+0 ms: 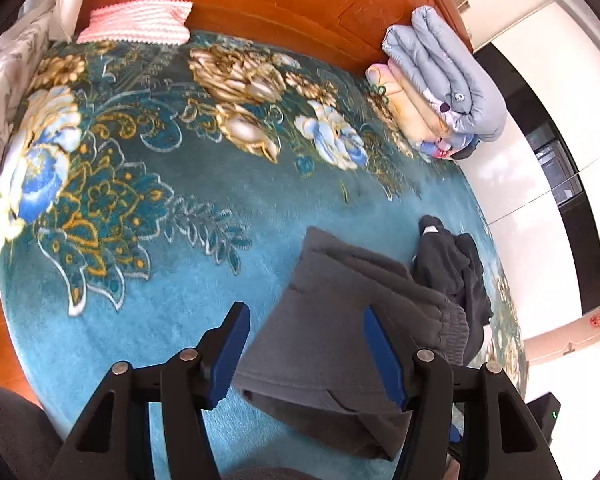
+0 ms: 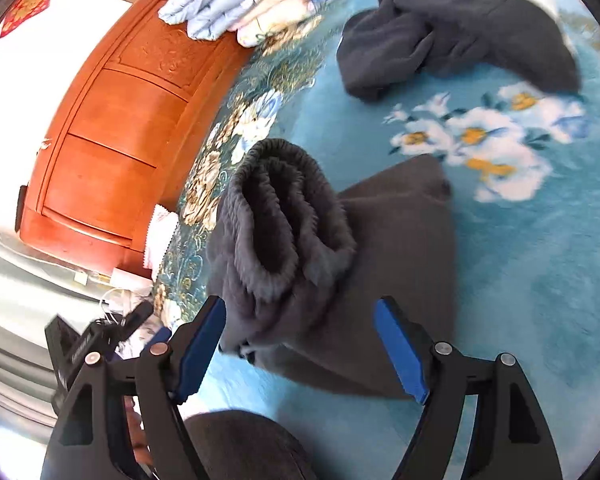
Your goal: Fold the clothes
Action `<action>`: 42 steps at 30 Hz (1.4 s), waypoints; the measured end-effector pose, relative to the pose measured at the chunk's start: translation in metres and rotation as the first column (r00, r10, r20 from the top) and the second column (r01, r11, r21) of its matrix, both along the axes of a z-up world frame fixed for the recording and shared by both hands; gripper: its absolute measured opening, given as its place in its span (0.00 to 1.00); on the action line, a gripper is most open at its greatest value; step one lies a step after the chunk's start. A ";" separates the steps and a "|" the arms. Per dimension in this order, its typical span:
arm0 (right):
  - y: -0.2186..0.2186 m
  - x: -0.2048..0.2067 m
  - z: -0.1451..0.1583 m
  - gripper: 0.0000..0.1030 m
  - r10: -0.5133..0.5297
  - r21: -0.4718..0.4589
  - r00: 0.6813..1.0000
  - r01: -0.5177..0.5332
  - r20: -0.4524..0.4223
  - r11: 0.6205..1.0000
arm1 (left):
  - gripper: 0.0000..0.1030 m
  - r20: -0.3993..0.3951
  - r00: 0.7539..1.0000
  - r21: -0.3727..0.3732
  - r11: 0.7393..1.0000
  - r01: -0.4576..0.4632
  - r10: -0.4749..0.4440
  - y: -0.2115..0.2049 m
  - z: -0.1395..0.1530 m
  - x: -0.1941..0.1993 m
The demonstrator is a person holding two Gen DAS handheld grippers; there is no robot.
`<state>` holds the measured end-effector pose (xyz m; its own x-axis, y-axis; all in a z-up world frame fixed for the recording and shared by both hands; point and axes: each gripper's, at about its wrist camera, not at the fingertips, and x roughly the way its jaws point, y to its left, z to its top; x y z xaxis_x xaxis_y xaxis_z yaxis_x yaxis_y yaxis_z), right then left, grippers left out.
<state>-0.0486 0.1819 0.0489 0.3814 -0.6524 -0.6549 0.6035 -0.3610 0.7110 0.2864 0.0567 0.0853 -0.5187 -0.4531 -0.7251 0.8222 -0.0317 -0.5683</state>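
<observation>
A: Where are the grey fleece trousers [image 1: 332, 344] found?

B: On the teal floral bed blanket [image 1: 148, 280], partly folded, waistband [image 2: 284, 208] bunched at twelve o'clock of the right gripper [image 2: 306, 350]. Both it and the left gripper [image 1: 304, 354] are held agape, nothing grasped, presumably for the next fold.

A: Obstacles?

B: A crumpled dark garment [image 2: 460, 28] is seen at one o'clock; stacked quilts [image 1: 444, 88] beyond.

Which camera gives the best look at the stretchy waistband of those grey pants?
The right wrist view: the ribbed waistband of the grey pants fills its centre, opening toward the lens. The left wrist view catches the waistband only edge-on beside the finger.
</observation>
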 end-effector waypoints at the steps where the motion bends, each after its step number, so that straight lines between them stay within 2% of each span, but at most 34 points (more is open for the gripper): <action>1: -0.006 -0.001 -0.003 0.77 0.009 -0.002 1.000 -0.009 0.023 1.000 | 0.62 0.002 1.000 -0.002 1.000 0.013 -0.013 -0.002 0.000 -0.001; 6: -0.029 -0.003 -0.017 0.78 0.001 -0.020 0.999 0.000 0.048 1.000 | 0.62 0.037 0.995 0.017 0.995 0.097 -0.097 -0.006 -0.003 -0.008; 13: -0.045 -0.011 -0.025 0.78 -0.038 -0.031 0.997 0.040 0.069 0.999 | 0.62 0.103 0.986 -0.067 0.988 0.137 -0.129 0.000 0.012 -0.008; 18: -0.048 -0.007 -0.014 0.78 -0.079 -0.003 0.994 0.080 0.079 0.997 | 0.62 0.116 0.983 -0.080 0.985 0.152 -0.142 0.004 0.018 -0.004; 19: -0.047 -0.005 -0.010 0.76 -0.083 -0.007 0.994 0.083 0.069 0.997 | 0.62 0.112 0.983 -0.081 0.985 0.152 -0.143 0.005 0.019 -0.003; 20: -0.046 -0.003 -0.006 0.64 -0.086 -0.010 0.995 0.087 0.059 0.996 | 0.62 0.109 0.984 -0.082 0.985 0.152 -0.143 0.006 0.021 -0.001; 21: -0.045 -0.001 -0.001 0.46 -0.087 -0.013 0.995 0.087 0.050 0.996 | 0.62 0.104 0.984 -0.081 0.985 0.152 -0.143 0.007 0.022 0.000; 22: -0.044 0.001 0.003 0.42 -0.078 -0.012 0.996 0.078 0.041 0.997 | 0.62 0.098 0.985 -0.078 0.985 0.151 -0.143 0.008 0.023 0.001; 24: -0.042 0.006 0.012 0.36 -0.059 -0.012 0.998 0.060 0.023 0.998 | 0.62 0.086 0.986 -0.072 0.986 0.150 -0.143 0.009 0.025 0.004; 29: -0.026 0.015 0.042 0.32 -0.029 -0.077 0.999 0.030 0.013 0.997 | 0.62 0.072 0.985 -0.081 0.984 0.160 -0.154 0.015 0.032 0.008; 33: 0.011 0.000 0.062 0.31 -0.088 -0.162 0.995 0.096 0.055 0.982 | 0.63 0.072 0.983 -0.079 0.981 0.175 -0.170 0.017 0.033 0.008; 37: 0.042 -0.024 0.041 0.31 -0.170 -0.122 0.981 0.180 0.095 0.976 | 0.63 0.088 0.977 -0.043 0.979 0.197 -0.193 0.017 0.023 -0.002; 42: 0.059 -0.040 -0.034 0.31 -0.274 0.053 0.938 0.269 0.210 0.962 | 0.63 0.131 0.961 -0.012 0.969 0.248 -0.244 0.020 0.014 -0.017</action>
